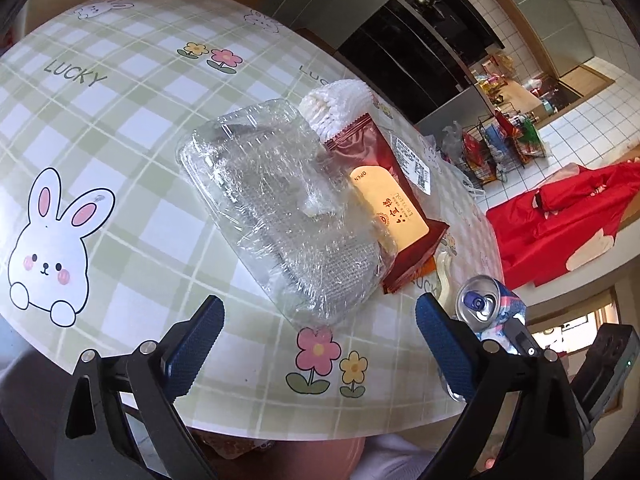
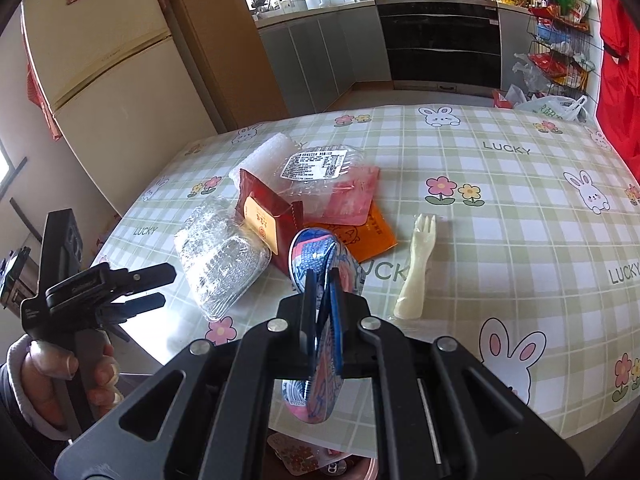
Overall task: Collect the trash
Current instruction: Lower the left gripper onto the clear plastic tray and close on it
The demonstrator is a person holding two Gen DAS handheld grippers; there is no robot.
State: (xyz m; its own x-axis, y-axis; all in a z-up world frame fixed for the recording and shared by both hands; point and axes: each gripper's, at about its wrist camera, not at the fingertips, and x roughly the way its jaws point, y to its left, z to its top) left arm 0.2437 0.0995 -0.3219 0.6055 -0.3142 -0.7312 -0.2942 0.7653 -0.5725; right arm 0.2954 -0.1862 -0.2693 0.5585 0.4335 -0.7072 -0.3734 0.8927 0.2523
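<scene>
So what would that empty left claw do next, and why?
Probably ease forward and close on the clear plastic tray. The left gripper is open with the tray right ahead between its fingers, while the right gripper already pinches the crushed can.

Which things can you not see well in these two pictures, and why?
- Bin under the table edge: right wrist view, hidden by the right gripper and crushed can.
- Orange packet: mostly covered by other wrappers.
- Label on the clear box: print too small.
- Left gripper: open.
</scene>
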